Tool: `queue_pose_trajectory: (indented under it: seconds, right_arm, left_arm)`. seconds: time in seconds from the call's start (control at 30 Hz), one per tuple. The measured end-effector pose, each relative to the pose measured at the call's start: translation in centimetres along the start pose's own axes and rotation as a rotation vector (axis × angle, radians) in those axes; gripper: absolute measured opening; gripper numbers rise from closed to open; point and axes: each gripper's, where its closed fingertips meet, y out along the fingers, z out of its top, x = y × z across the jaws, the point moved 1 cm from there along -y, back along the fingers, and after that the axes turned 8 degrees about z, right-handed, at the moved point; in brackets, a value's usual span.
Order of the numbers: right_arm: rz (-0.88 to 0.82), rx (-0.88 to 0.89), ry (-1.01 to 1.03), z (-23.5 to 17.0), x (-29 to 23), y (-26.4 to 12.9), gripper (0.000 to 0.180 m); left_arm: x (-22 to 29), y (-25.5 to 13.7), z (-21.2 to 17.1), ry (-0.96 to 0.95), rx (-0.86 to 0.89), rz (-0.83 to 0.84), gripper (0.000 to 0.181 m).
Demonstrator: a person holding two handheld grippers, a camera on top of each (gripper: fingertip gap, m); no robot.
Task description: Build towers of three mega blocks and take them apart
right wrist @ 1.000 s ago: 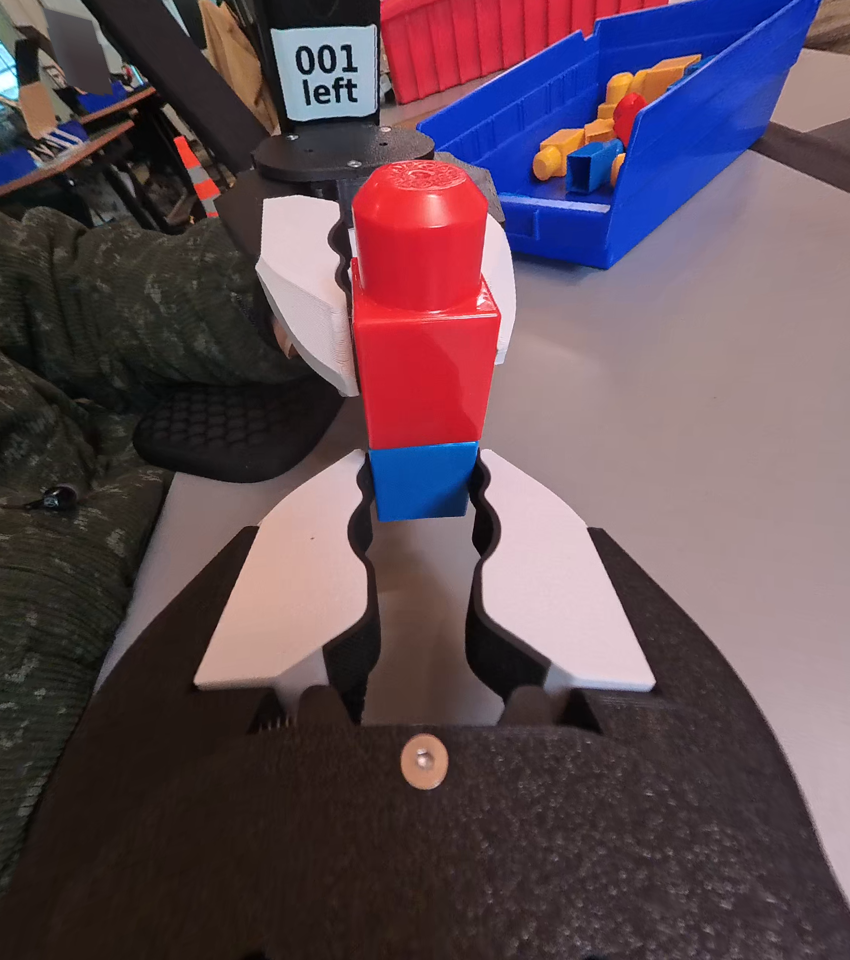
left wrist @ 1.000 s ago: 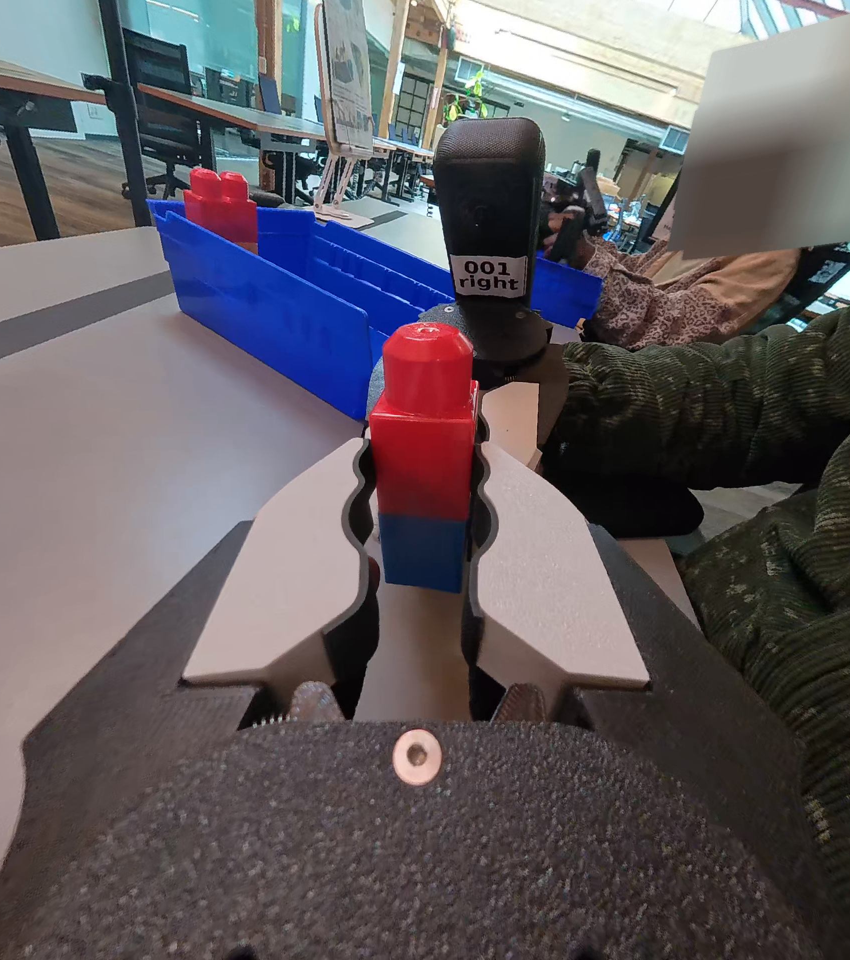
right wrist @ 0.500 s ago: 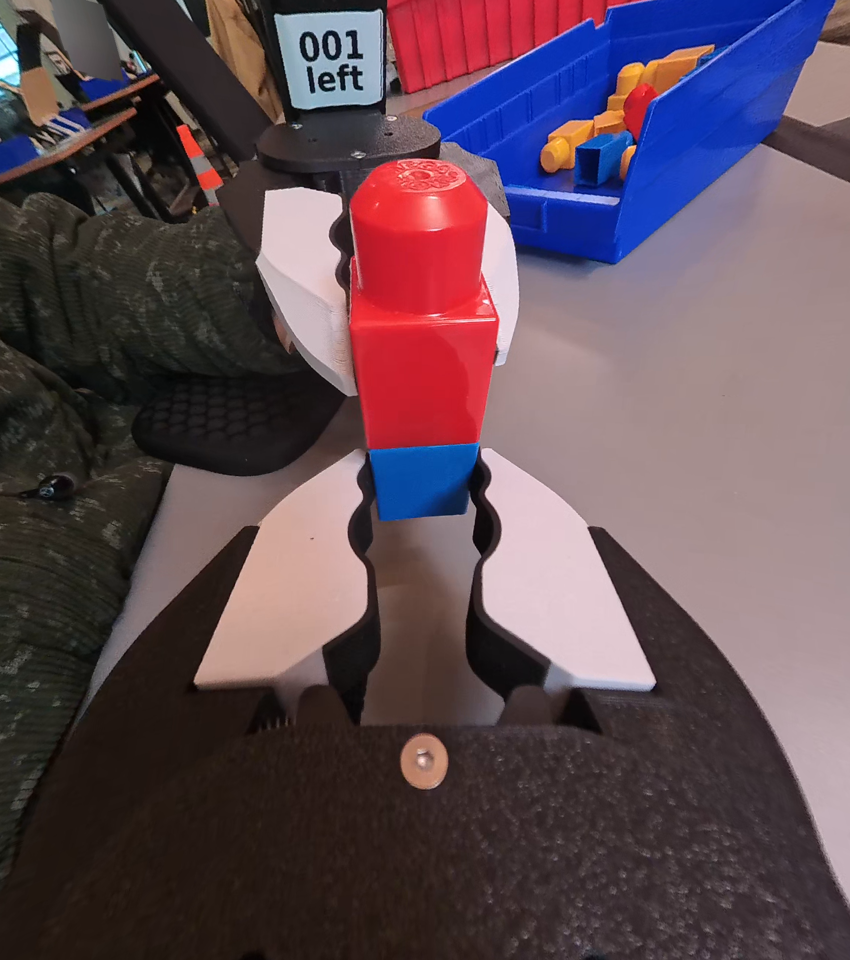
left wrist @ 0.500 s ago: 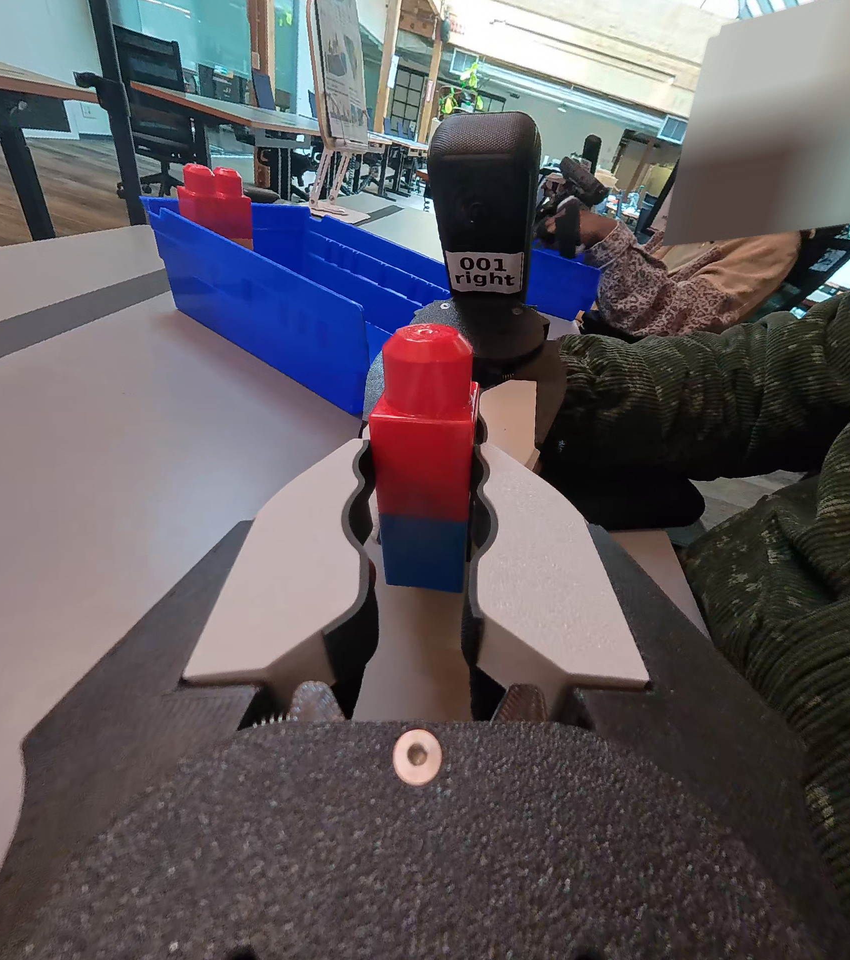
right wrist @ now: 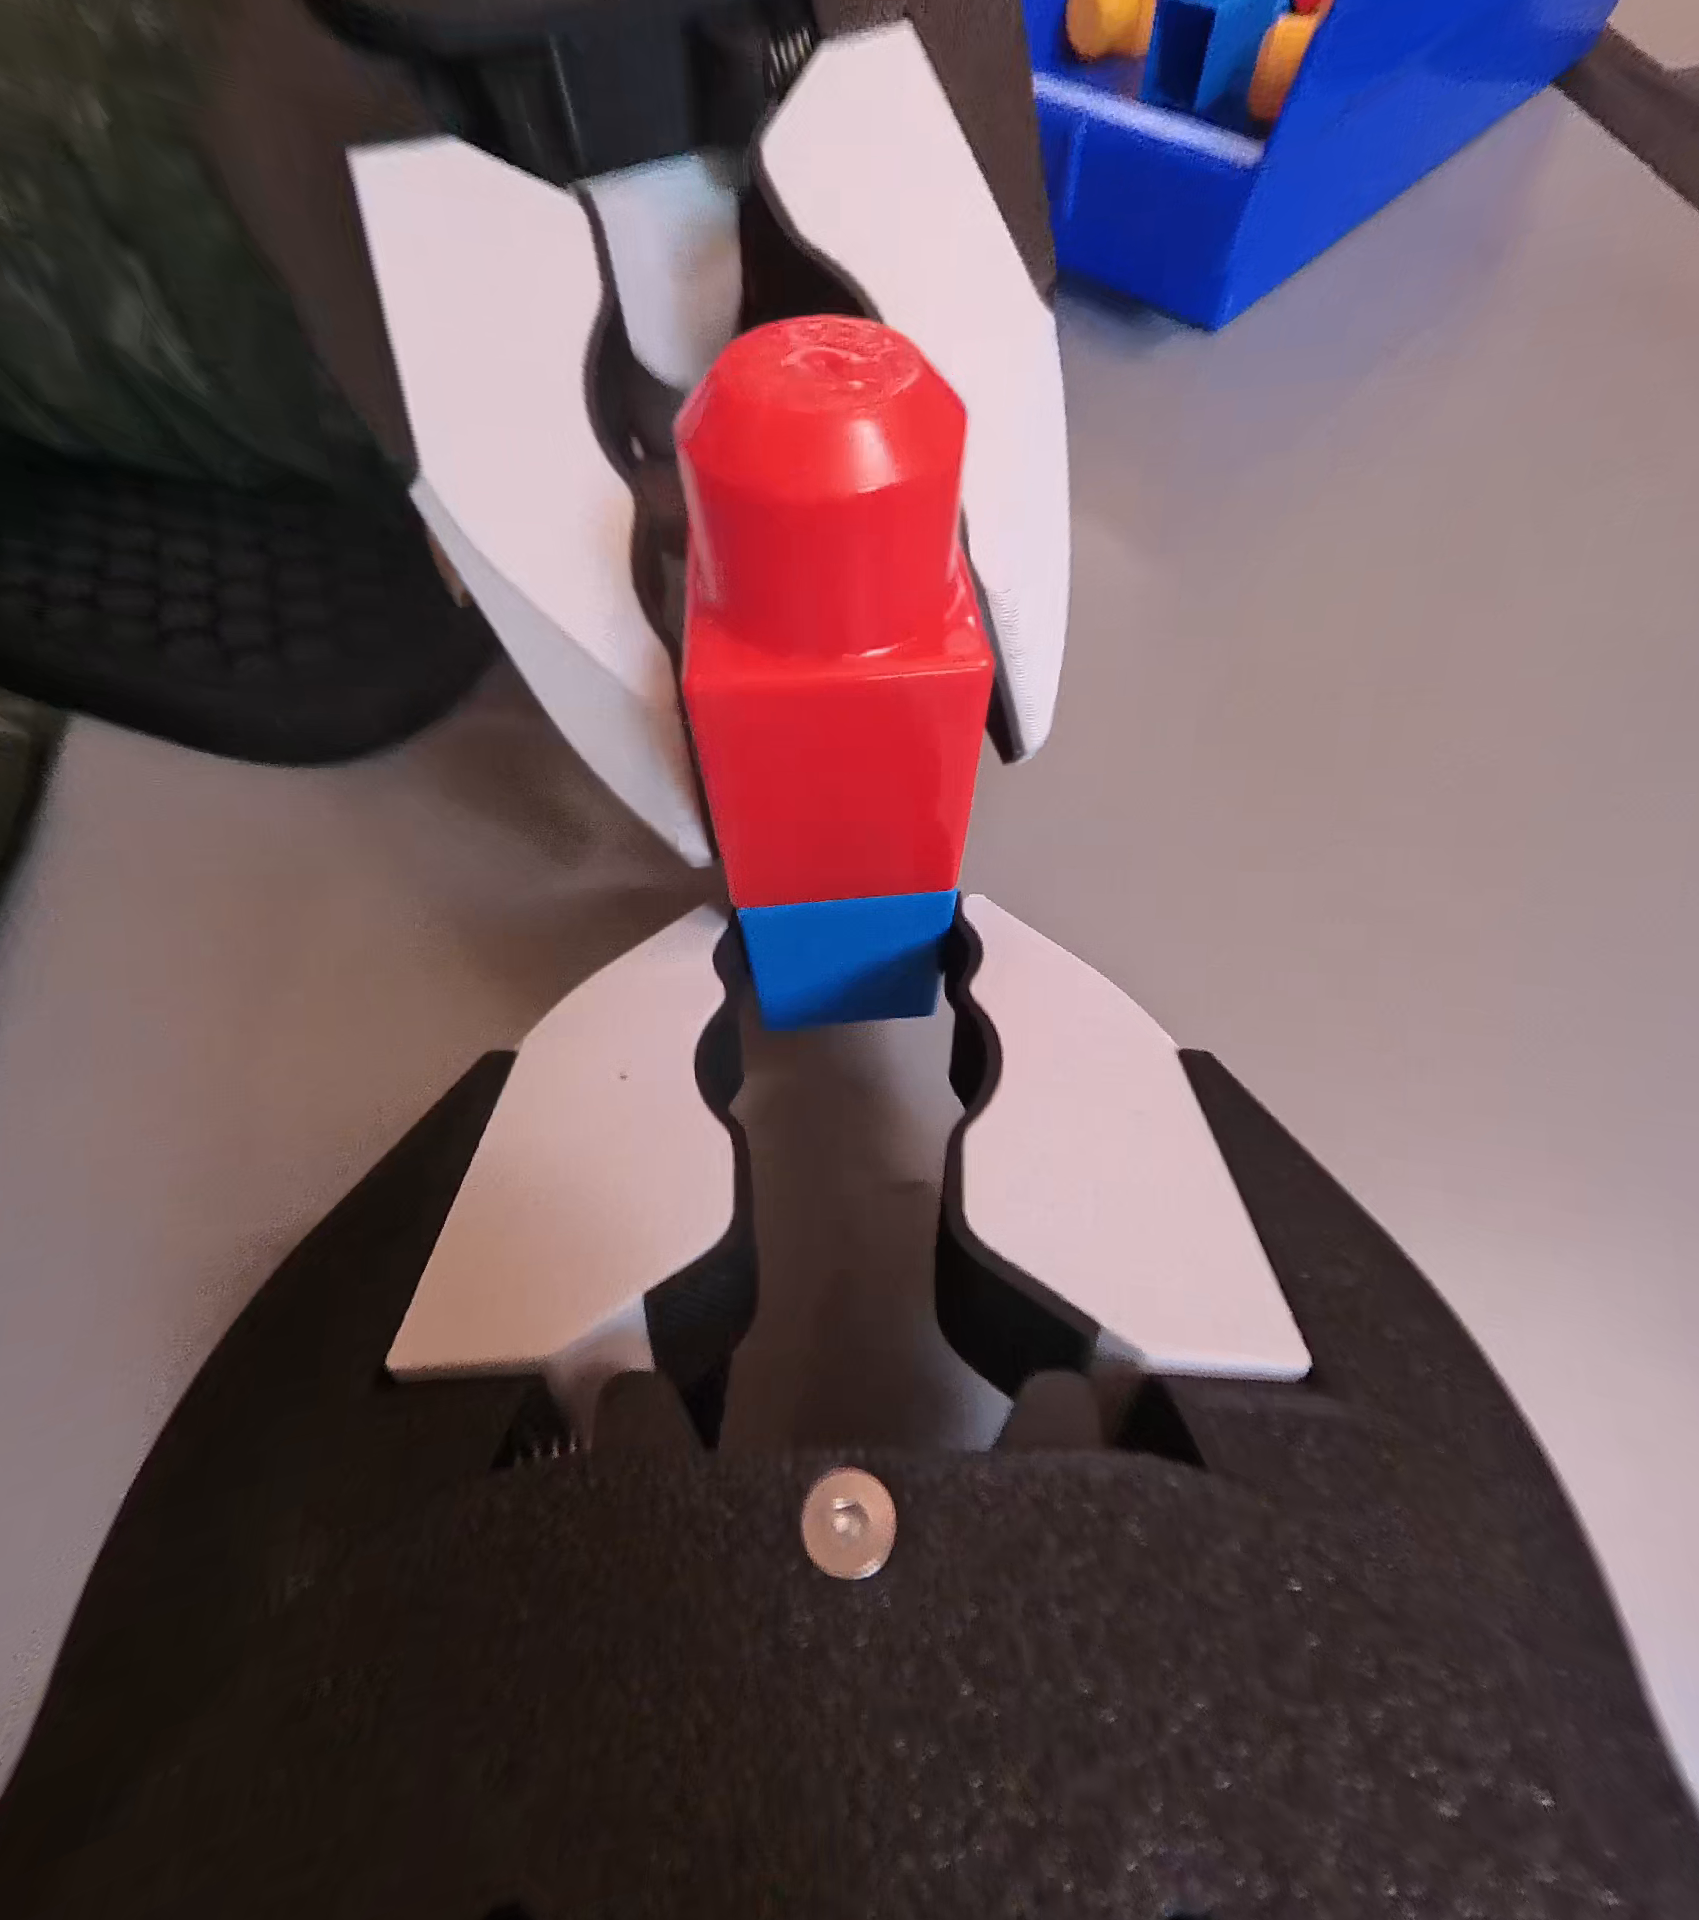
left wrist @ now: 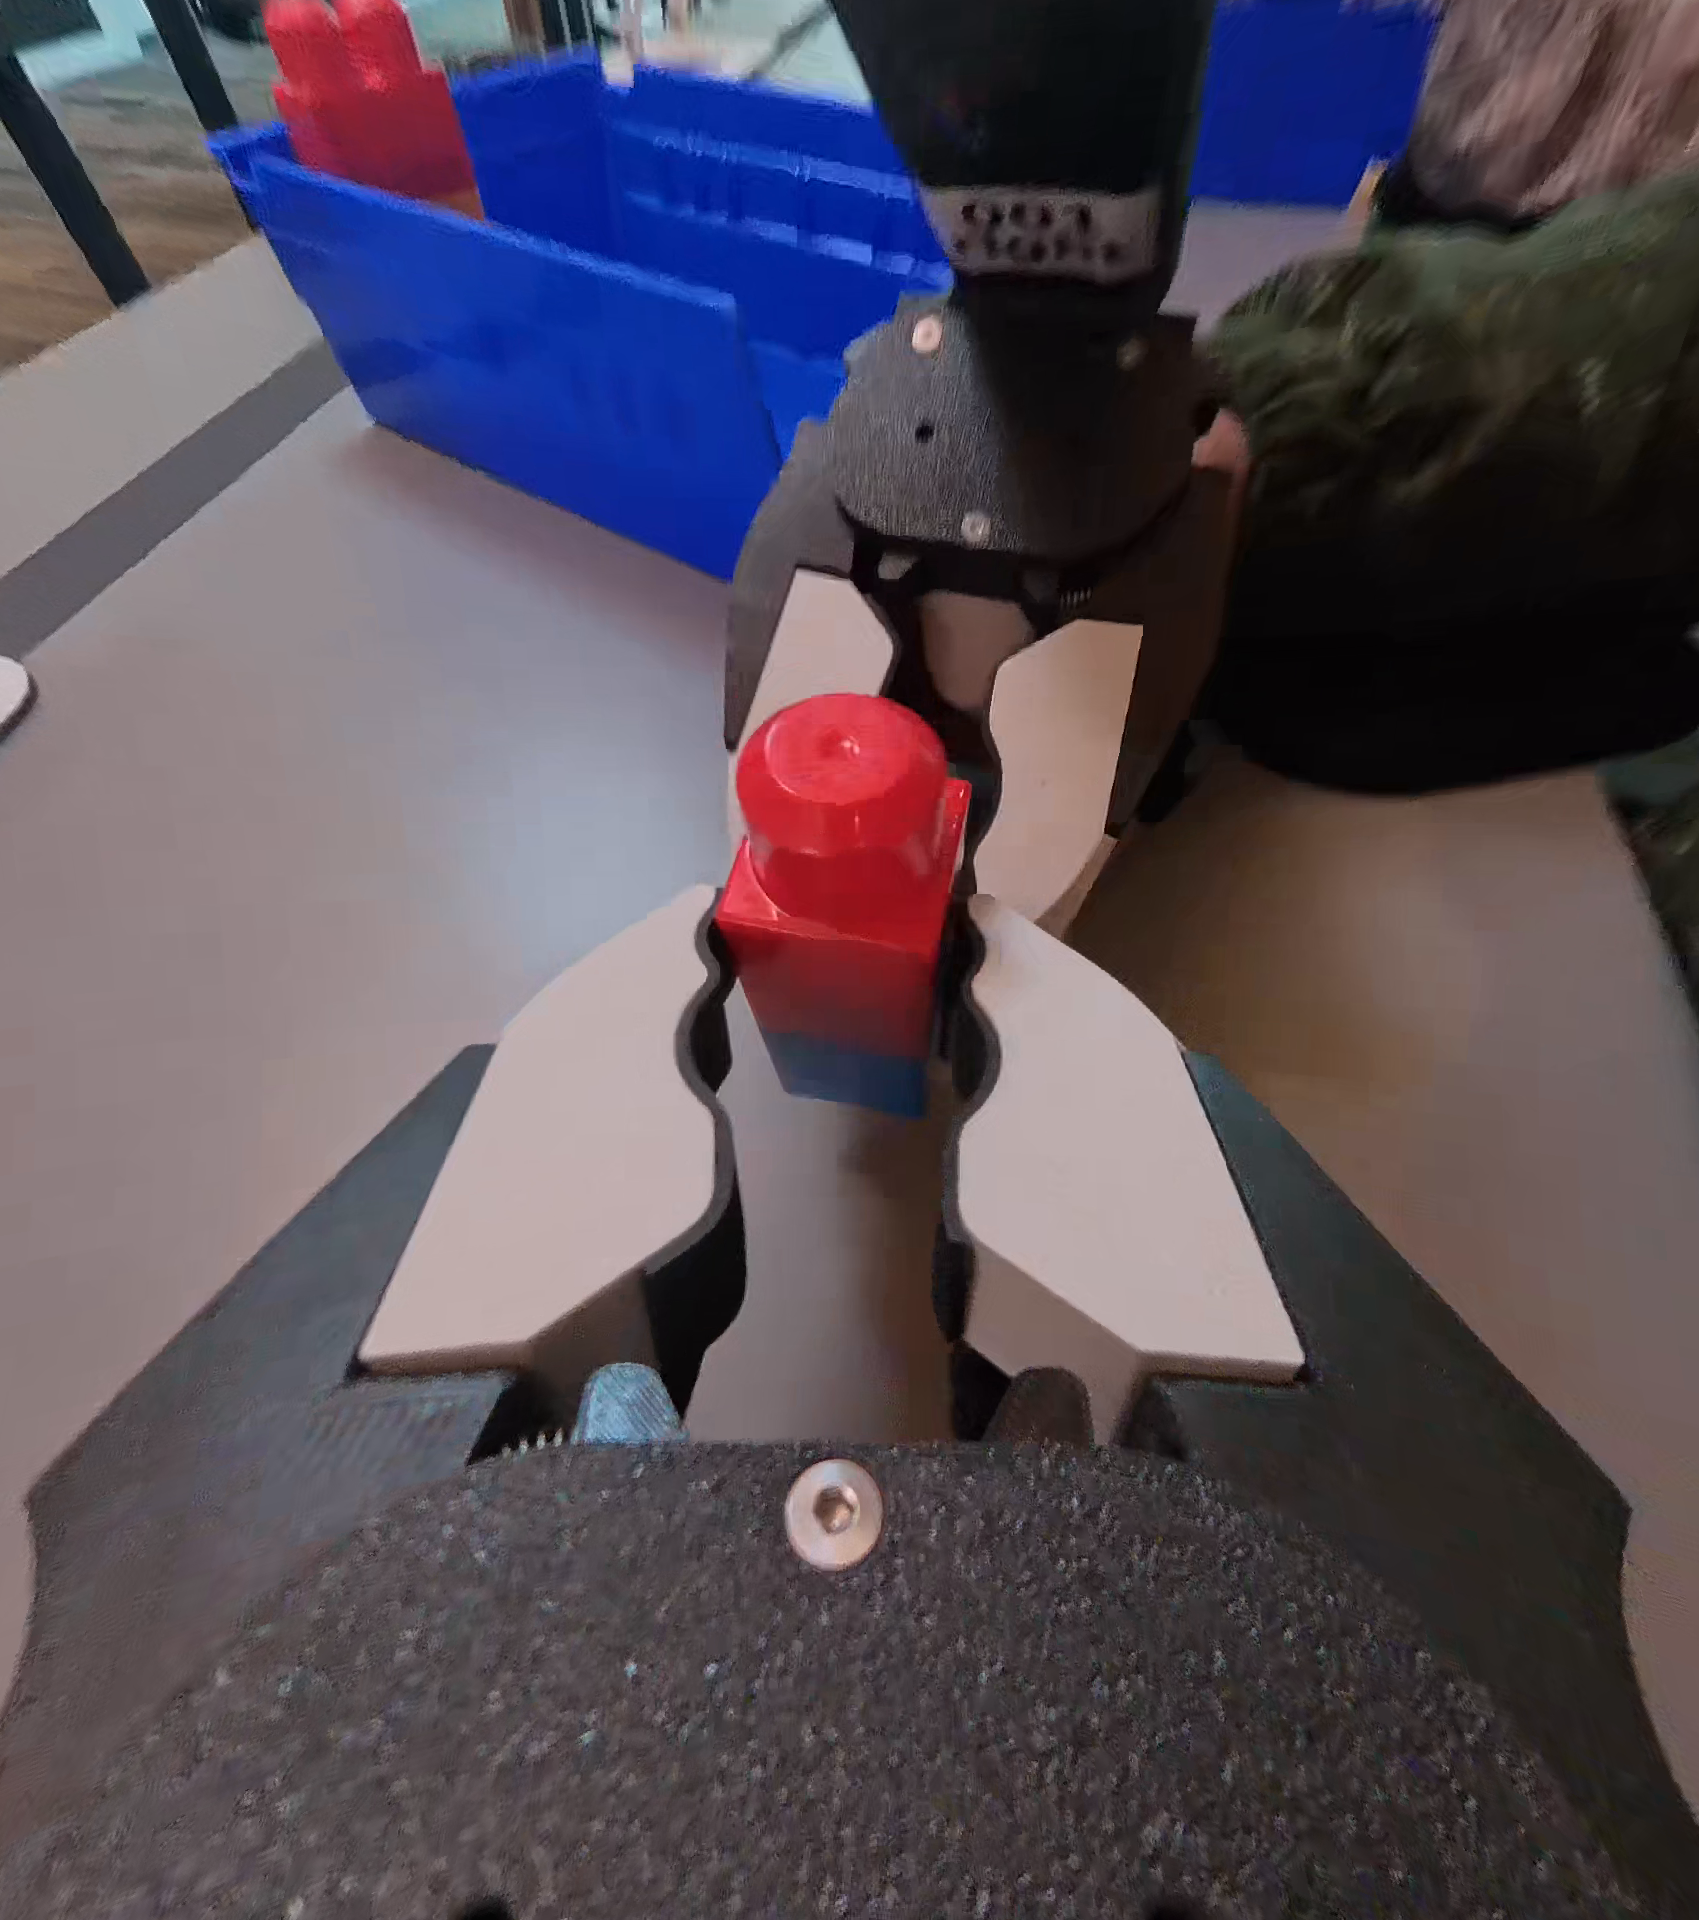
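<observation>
A red block sits on a blue block, joined as a short stack just above the grey table. My left gripper is shut on the red block, one pad on each side. My right gripper is shut on the blue block below the red block. The grippers face each other. The left gripper's white fingers flank the red block from the far side. One right finger shows behind the stack.
A blue bin stands on the table behind the stack, with a red block at its far end. It also shows in the right wrist view, holding yellow and blue blocks. A person's green sleeve is at the right.
Both views have tipped downward and are blurred. The grippers now look down on the stack from steeper angles. The red and blue blocks are still joined, each in the same gripper.
</observation>
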Motion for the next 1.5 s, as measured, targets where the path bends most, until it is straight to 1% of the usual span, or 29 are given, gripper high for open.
queue_pose_trajectory:
  seconds: [0.07, 0.13, 0.2, 0.27, 0.33, 0.37, 0.43, 0.47, 0.57, 0.63, 0.67, 0.7, 0.73, 0.8, 0.87, 0.97, 1.03, 1.1, 1.2, 1.23, 1.27, 1.3, 1.33, 1.37, 1.47, 1.5]
  right_arm:
    - [-0.073, -0.055, -0.032, -0.7, 0.8, 0.2, 0.04]
    - [-0.117, -0.064, -0.033, -0.7, 1.4, -0.1, 0.054]
    - [-0.122, -0.047, -0.024, -0.5, 1.6, -0.5, 0.056]
    - [-0.126, -0.035, -0.022, -0.4, 1.6, -0.8, 0.056]
    - [-0.125, -0.023, -0.027, -0.2, 1.6, -1.0, 0.057]
    - [-0.124, -0.015, -0.029, 0.0, 1.5, -1.1, 0.057]
    - [-0.127, 0.016, -0.032, 0.6, 1.5, -1.5, 0.057]
    - [-0.126, 0.043, -0.03, 1.1, 1.4, -1.8, 0.057]
    - [-0.138, 0.164, -0.015, 3.2, 1.6, -3.6, 0.056]
    - [-0.15, 0.242, 0.005, 4.3, 1.9, -4.8, 0.054]
    - [-0.148, 0.274, 0.019, 4.7, 2.0, -5.2, 0.053]
    - [-0.143, 0.299, 0.032, 4.9, 2.1, -5.6, 0.051]
    - [-0.14, 0.316, 0.04, 5.0, 2.2, -5.8, 0.05]
    - [-0.133, 0.328, 0.051, 5.1, 2.3, -5.8, 0.049]
    - [-0.128, 0.324, 0.056, 5.0, 2.3, -5.5, 0.048]
    - [-0.124, 0.301, 0.051, 4.7, 2.2, -5.0, 0.047]
    - [-0.13, 0.286, 0.042, 4.4, 2.1, -4.9, 0.047]
    - [-0.13, 0.285, 0.047, 4.3, 2.2, -5.0, 0.047]
    - [-0.115, 0.296, 0.067, 4.1, 2.3, -5.1, 0.046]
    - [-0.11, 0.296, 0.074, 4.1, 2.3, -5.0, 0.046]
    - [-0.108, 0.293, 0.077, 3.9, 2.4, -5.0, 0.046]
    - [-0.11, 0.287, 0.075, 3.8, 2.4, -5.0, 0.046]
    - [-0.114, 0.28, 0.07, 3.7, 2.4, -5.0, 0.046]
    - [-0.119, 0.276, 0.067, 3.6, 2.5, -5.1, 0.046]
    - [-0.12, 0.281, 0.074, 3.6, 2.7, -5.2, 0.045]
    - [-0.119, 0.284, 0.078, 3.6, 2.7, -5.3, 0.045]
  left_arm:
    - [-0.2, 0.2, -1.1, 0.029, -0.062, 0.011, 0.038]
    - [-0.7, 0.4, -2.0, 0.035, -0.103, 0.034, 0.038]
    - [-0.8, 0.6, -2.9, 0.034, -0.15, 0.033, 0.038]
    - [-0.9, 0.7, -3.0, 0.019, -0.147, 0.034, 0.038]
    - [-1.1, 0.5, -3.0, 0.022, -0.162, 0.036, 0.051]
    - [-1.2, 0.1, -2.8, 0.021, -0.159, 0.035, 0.054]
    - [-2.3, -1.6, -1.5, 0.014, -0.113, 0.079, 0.055]
    - [-3.4, -3.0, -0.7, 0.016, -0.093, 0.132, 0.053]
    - [-9.4, -9.6, 0.8, 0.014, -0.101, 0.401, 0.037]
    - [-13.3, -14.6, 0.0, -0.025, -0.211, 0.526, 0.036]
    - [-15.2, -17.0, -1.1, -0.059, -0.308, 0.574, 0.038]
    - [-17.0, -19.2, -2.5, -0.081, -0.408, 0.621, 0.036]
    - [-18.3, -21.1, -4.1, -0.101, -0.518, 0.63, 0.036]
    - [-19.9, -23.9, -7.9, -0.157, -0.762, 0.588, 0.038]
    - [-21.1, -25.6, -10.9, -0.206, -0.959, 0.557, 0.04]
    - [-21.3, -25.6, -13.7, -0.268, -1.124, 0.46, 0.046]
    - [-21.0, -25.6, -15.1, -0.223, -1.229, 0.362, 0.051]
    - [-20.8, -25.9, -16.0, -0.174, -1.315, 0.284, 0.051]
    - [-20.9, -25.7, -16.5, -0.174, -1.347, 0.213, 0.051]
    - [-21.2, -25.7, -16.6, -0.163, -1.351, 0.209, 0.057]
    - [-21.7, -25.7, -16.6, -0.145, -1.344, 0.218, 0.063]
    - [-22.6, -25.5, -16.4, -0.13, -1.327, 0.258, 0.061]
    - [-24.0, -25.6, -16.2, -0.098, -1.312, 0.344, 0.047]
    - [-25.6, -25.8, -16.0, -0.048, -1.297, 0.431, 0.041]
    - [-27.2, -26.0, -15.2, 0.019, -1.237, 0.513, 0.038]
    - [-27.1, -25.9, -15.0, 0.02, -1.217, 0.506, 0.038]
